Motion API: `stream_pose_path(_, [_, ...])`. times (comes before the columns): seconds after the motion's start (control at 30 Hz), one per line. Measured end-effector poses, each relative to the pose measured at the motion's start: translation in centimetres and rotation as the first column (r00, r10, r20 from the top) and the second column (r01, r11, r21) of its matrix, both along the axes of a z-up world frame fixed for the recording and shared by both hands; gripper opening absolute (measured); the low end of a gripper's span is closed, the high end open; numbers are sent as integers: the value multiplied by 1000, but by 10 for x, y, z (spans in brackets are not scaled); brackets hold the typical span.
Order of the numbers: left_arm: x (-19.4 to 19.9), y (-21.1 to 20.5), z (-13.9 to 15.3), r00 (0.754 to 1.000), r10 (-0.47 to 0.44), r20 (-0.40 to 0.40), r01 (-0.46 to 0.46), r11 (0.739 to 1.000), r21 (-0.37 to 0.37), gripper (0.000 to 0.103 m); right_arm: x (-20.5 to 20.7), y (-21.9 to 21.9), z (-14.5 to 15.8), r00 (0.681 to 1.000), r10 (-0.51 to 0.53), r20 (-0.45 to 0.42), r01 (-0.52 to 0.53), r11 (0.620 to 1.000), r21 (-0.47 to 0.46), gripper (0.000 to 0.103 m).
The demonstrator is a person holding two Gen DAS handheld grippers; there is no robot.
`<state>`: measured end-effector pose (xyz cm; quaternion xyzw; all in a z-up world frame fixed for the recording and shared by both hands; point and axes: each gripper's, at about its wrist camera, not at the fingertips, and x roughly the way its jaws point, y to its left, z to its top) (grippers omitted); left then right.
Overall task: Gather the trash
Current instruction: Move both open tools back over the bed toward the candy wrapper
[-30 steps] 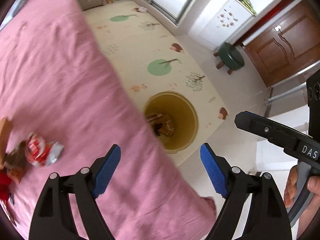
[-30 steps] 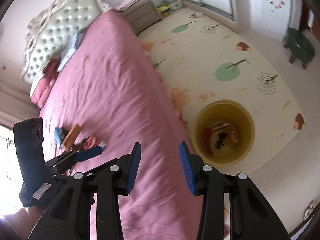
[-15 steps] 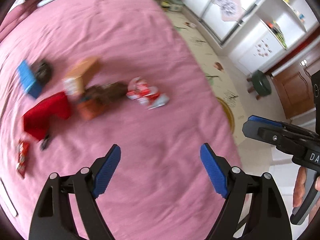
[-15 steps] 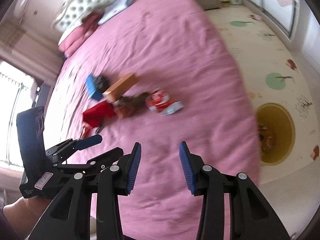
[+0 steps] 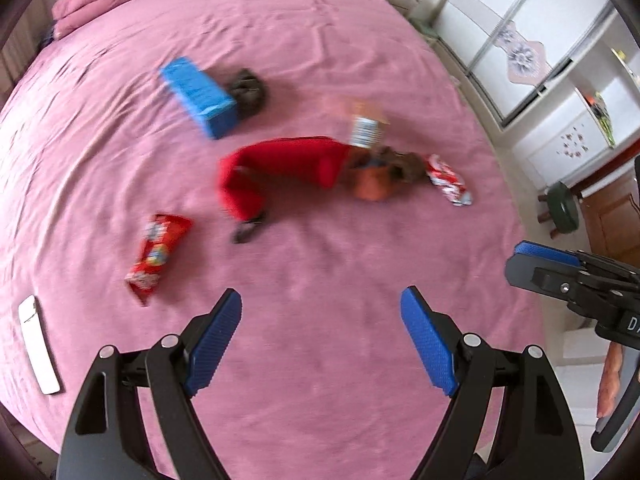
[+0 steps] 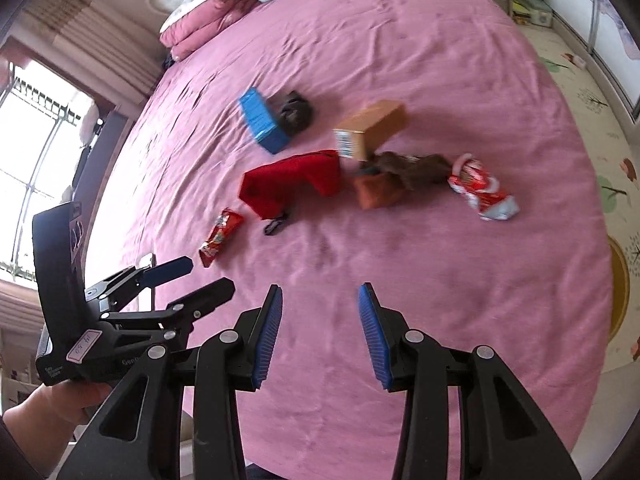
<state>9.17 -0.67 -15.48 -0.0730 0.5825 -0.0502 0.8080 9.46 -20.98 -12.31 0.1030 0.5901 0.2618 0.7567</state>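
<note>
Trash lies on the pink bed (image 5: 320,40): a red snack wrapper (image 5: 158,254) (image 6: 220,236) at the left, a red-and-white wrapper (image 5: 448,178) (image 6: 482,192) at the right, a blue box (image 5: 198,96) (image 6: 262,120), a brown carton (image 6: 374,126) and an orange pouch (image 6: 374,192). A red cloth (image 5: 280,172) (image 6: 294,182) lies among them. My left gripper (image 5: 322,340) is open and empty above the bed's near part. My right gripper (image 6: 318,334) is open and empty, also short of the trash.
A yellow bin (image 6: 618,292) stands on the floor mat at the bed's right side. A white remote (image 5: 38,346) lies at the bed's left edge. Pillows (image 6: 208,18) lie at the headboard. A green stool (image 5: 562,208) stands near the wooden door.
Both grippers swung left from the bin and floor to face the bed. The trash pile now sits ahead of both, and the bin has slid to the right edge.
</note>
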Motion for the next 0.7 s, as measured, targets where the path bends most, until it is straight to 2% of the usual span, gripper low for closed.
stream_pose_path(0.17, [1, 40, -7, 999, 35, -3, -35, 999, 24, 82, 6, 39, -1, 999, 40, 1, -40, 999, -18, 40])
stream_pose_path(0.27, [4, 57, -14, 999, 43, -8, -43, 998, 50, 82, 14, 62, -1, 998, 65, 8, -65, 997, -30, 46])
stream_pose_path(0.5, [19, 95, -42, 994, 95, -45, -92, 993, 71, 82, 38, 93, -15, 995, 100, -17, -100, 994, -40, 48])
stream_pose_path(0.67, [30, 114, -65, 989, 129, -73, -123, 989, 84, 83, 55, 111, -29, 991, 129, -43, -131, 990, -50, 54])
stream_pose_path(0.7, [32, 117, -69, 988, 133, -80, -126, 988, 87, 83, 57, 113, -31, 990, 130, -49, -132, 990, -49, 58])
